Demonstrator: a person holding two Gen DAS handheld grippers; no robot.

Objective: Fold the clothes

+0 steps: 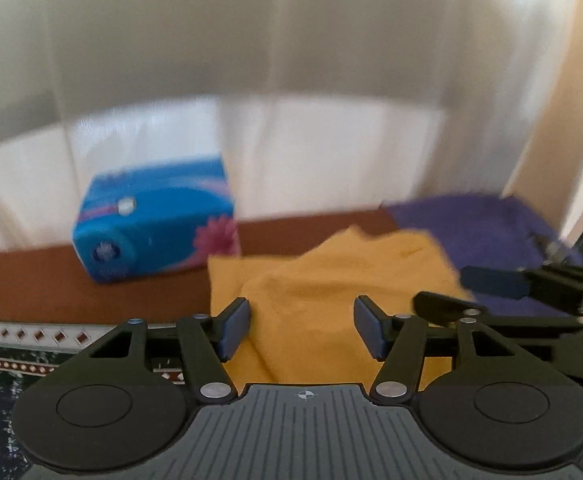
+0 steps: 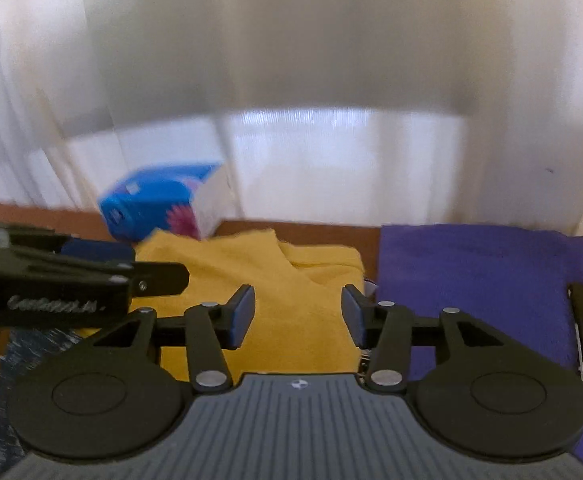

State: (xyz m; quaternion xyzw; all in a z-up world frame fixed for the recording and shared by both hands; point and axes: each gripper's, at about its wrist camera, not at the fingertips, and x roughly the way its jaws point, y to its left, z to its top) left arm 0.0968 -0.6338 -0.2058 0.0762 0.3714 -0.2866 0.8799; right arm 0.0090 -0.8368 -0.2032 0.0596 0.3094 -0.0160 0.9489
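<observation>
Currently both the left gripper (image 1: pixel 301 328) and right gripper (image 2: pixel 297 316) hover with jaws apart, gripping nothing, over the rumpled yellow cloth (image 1: pixel 331 280), purple cloth (image 2: pixel 471 272) just right.

My two wrist cameras sit side by side, close above the yellow cloth (image 1: pixel 331 280), angled down toward the curtain (image 2: pixel 291 60); both share cloth and blue box (image 1: pixel 155 220).

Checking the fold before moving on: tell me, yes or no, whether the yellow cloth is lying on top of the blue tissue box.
No, the yellow cloth lies rumpled on the brown table, in front of the blue tissue box.
</observation>
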